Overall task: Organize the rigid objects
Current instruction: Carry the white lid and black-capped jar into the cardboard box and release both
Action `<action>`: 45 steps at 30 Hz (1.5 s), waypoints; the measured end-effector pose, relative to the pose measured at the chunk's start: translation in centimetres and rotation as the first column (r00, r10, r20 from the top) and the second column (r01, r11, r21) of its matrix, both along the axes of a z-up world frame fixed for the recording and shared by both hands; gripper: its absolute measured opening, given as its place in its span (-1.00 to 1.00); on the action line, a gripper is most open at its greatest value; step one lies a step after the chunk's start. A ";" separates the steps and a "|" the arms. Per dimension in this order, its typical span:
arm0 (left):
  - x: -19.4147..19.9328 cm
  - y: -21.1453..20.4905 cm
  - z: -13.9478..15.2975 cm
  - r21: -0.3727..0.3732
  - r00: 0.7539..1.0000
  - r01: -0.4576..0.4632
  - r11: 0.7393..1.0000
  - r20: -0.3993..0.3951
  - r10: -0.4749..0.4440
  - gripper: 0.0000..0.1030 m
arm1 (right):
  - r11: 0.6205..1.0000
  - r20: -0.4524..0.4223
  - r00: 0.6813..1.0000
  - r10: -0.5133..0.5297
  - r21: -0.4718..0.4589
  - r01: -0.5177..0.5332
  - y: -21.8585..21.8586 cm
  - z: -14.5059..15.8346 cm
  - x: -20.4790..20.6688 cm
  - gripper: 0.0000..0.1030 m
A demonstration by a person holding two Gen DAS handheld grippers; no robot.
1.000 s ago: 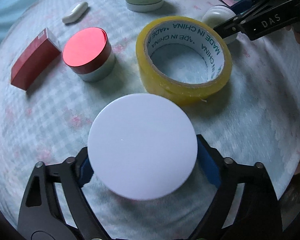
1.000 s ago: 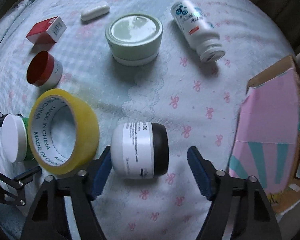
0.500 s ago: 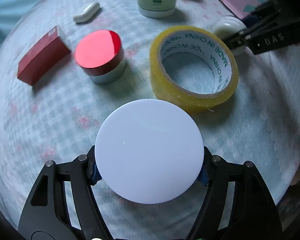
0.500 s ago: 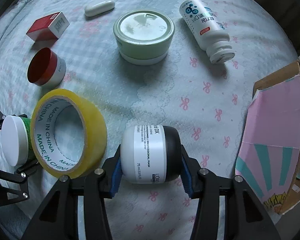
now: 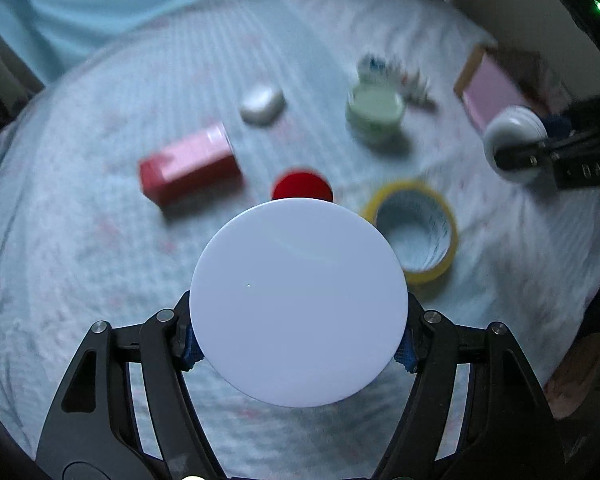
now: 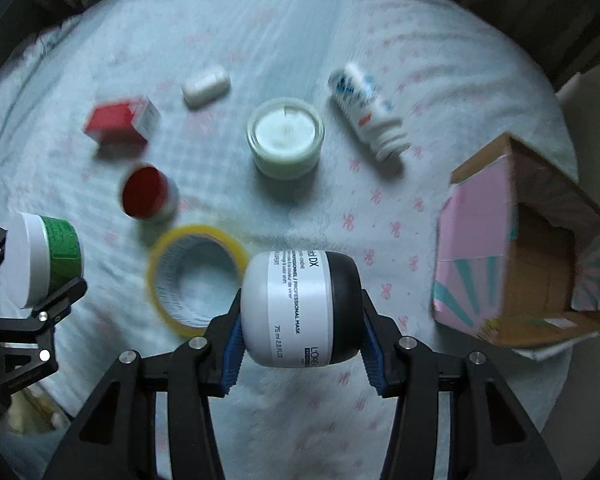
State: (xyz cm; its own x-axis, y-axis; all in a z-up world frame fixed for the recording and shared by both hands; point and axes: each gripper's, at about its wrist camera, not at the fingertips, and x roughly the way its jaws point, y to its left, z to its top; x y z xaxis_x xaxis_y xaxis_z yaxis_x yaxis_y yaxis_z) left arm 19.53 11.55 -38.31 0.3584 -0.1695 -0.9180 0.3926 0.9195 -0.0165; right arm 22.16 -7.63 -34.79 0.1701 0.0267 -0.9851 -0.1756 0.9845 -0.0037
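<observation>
My left gripper [image 5: 298, 344] is shut on a green jar with a white lid [image 5: 298, 304] and holds it above the bed; the jar also shows in the right wrist view [image 6: 44, 260]. My right gripper [image 6: 300, 344] is shut on a white and black mask jar [image 6: 300, 308], lifted off the bed; it also shows in the left wrist view [image 5: 514, 142]. A yellow tape roll [image 6: 196, 276], a red-lidded jar [image 6: 148, 196], a red box [image 6: 120, 122], a pale green jar [image 6: 286, 140], a white bottle [image 6: 368, 112] and a small white case [image 6: 206, 84] lie on the bed.
An open cardboard box with pink sides [image 6: 516, 248] stands at the right edge of the bed. The bed cover [image 6: 380, 208] is pale blue with pink bows. A dark edge surrounds the bed.
Both grippers have risen from the bed with their jars. The right gripper closed on the mask jar about a second ago. The objects on the bed now look smaller and farther.
</observation>
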 end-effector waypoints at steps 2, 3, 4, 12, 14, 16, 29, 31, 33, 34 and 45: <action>0.3 -0.3 2.5 -0.019 1.000 -0.003 1.000 0.027 0.004 0.32 | 1.000 0.018 1.000 -0.019 0.009 0.019 0.0 1.8 -0.2 -0.11; 0.5 -0.1 3.7 -0.030 0.999 -0.002 1.000 0.039 0.004 0.32 | 0.999 0.032 0.999 -0.030 0.013 0.029 -0.2 3.3 -0.2 -0.11; 0.6 0.0 5.1 -0.041 0.998 0.001 0.999 0.055 0.001 0.32 | 0.999 0.047 0.998 -0.038 0.016 0.037 -0.2 4.7 -0.3 -0.11; 1.7 -2.2 17.2 -0.101 0.978 0.058 0.993 0.204 -0.037 0.32 | 0.996 0.192 0.978 -0.081 0.053 0.072 -1.2 15.6 -1.7 -0.11; 1.4 -3.3 19.3 -0.112 0.975 0.065 0.992 0.221 -0.039 0.32 | 0.996 0.217 0.972 -0.084 0.059 0.073 -2.2 17.5 -2.0 -0.11; 0.9 -4.5 21.0 -0.120 0.970 0.069 0.990 0.239 -0.038 0.32 | 0.996 0.248 0.965 -0.081 0.065 0.067 -3.6 19.0 -2.4 -0.11; -1.8 -21.2 23.8 -0.167 0.965 -0.012 0.986 0.257 0.055 0.32 | 0.991 0.296 0.950 -0.097 0.117 0.065 -20.5 20.6 -3.4 -0.11; -1.1 -24.6 23.4 -0.171 0.970 -0.022 0.985 0.234 0.062 0.32 | 0.991 0.292 0.950 -0.108 0.104 0.081 -23.9 20.0 -2.9 -0.11; -0.6 -27.2 23.0 -0.186 0.977 -0.036 0.982 0.202 0.074 0.32 | 0.991 0.283 0.952 -0.117 0.094 0.094 -26.7 19.3 -2.3 -0.11; 0.1 -28.6 22.7 -0.205 0.981 -0.052 0.977 0.170 0.088 0.32 | 0.991 0.269 0.955 -0.123 0.089 0.103 -28.3 18.6 -1.7 -0.11; 6.7 -38.7 15.0 -0.129 0.997 -0.081 0.988 -0.001 0.081 0.32 | 0.988 0.139 0.981 -0.134 0.097 0.121 -37.1 8.4 2.6 -0.11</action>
